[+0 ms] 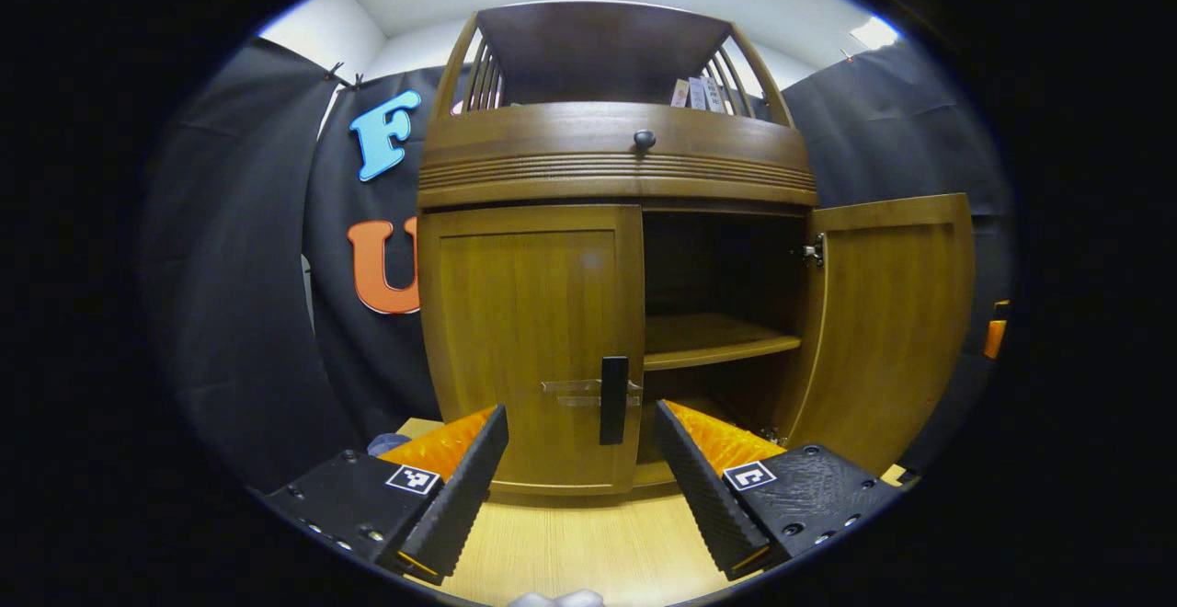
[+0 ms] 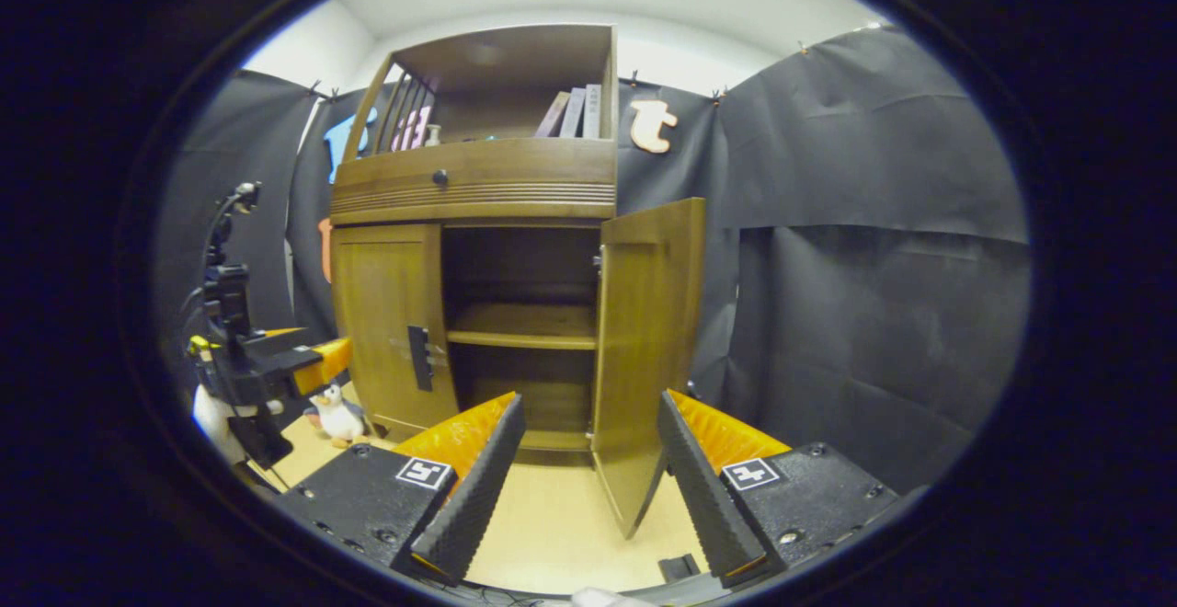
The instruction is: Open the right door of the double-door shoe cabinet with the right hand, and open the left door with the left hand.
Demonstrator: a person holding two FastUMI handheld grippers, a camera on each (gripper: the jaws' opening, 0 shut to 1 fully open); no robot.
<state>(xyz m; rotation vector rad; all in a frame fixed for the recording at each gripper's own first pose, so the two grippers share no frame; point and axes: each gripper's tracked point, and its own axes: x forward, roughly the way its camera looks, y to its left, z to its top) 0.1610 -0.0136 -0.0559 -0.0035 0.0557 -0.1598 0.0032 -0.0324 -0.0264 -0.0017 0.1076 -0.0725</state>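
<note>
The wooden shoe cabinet (image 1: 607,152) stands ahead. Its left door (image 1: 529,340) is closed, with a black handle (image 1: 613,399) on its inner edge. The right door (image 1: 887,322) is swung wide open, showing a shelf (image 1: 713,338) inside. My left gripper (image 1: 581,428) is open, a little short of the handle, which sits between its fingers in the left gripper view. In the right gripper view the right door (image 2: 648,340) stands open edge-on, the left door (image 2: 391,326) is closed, and my right gripper (image 2: 588,423) is open and empty beside the door's lower edge. The left gripper (image 2: 276,368) shows at far left.
A light wooden floor (image 1: 588,543) lies before the cabinet. A drawer with a round knob (image 1: 644,139) and an upper shelf with books (image 2: 575,112) top it. A small penguin toy (image 2: 337,414) sits at the cabinet's left. Black cloth walls surround the booth.
</note>
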